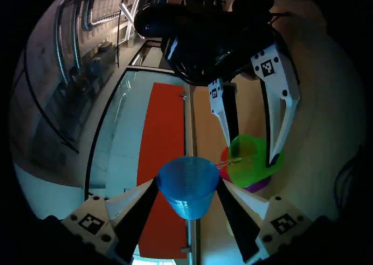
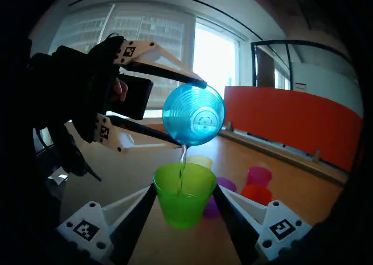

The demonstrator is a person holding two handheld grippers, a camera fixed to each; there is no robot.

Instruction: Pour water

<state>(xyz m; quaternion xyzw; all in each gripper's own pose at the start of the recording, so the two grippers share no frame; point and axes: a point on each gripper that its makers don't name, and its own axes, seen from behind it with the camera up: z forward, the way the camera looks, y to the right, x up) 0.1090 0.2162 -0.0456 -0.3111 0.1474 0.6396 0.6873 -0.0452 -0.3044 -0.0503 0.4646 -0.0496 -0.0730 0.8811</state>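
Observation:
A ribbed blue cup [image 1: 188, 199] sits between the fingers of my left gripper [image 1: 188, 183], which is shut on it. In the right gripper view the blue cup [image 2: 193, 115] is tipped over, and a thin stream of water [image 2: 183, 160] falls from its rim into a green cup [image 2: 183, 204]. My right gripper [image 2: 185, 188] is shut on the green cup and holds it upright just below. From the left gripper view the green cup [image 1: 252, 164] shows between the right gripper's white fingers [image 1: 279, 120], with a little water inside.
Yellow [image 2: 199, 161], purple [image 2: 225, 184], magenta [image 2: 259, 175] and red [image 2: 257, 194] cups stand on the wooden table [image 2: 289, 171] behind the green one. An orange partition [image 2: 298, 120] runs along the table's far edge. A gloved hand [image 2: 79, 92] holds the left gripper.

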